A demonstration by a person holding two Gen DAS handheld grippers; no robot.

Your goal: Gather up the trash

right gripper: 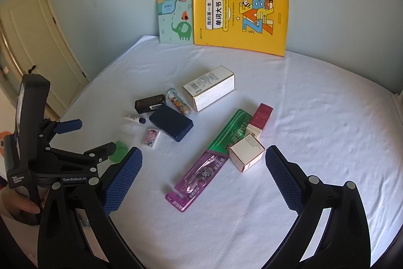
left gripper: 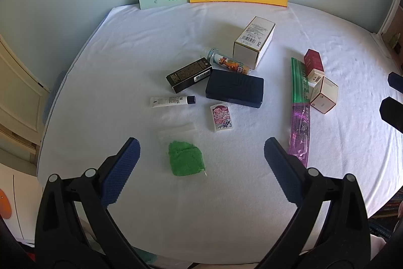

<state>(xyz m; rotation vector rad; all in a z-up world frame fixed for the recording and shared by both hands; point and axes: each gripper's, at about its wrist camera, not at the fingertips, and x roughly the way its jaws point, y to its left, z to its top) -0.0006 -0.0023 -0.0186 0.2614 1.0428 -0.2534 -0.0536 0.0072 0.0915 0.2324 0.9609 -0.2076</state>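
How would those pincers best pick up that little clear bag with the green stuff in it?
A guess: come straight down with the left gripper, jaws open wide, and pinch the small clear bag across its bulging green lump. The upper part is flat empty film against the white sheet, offering little to catch.
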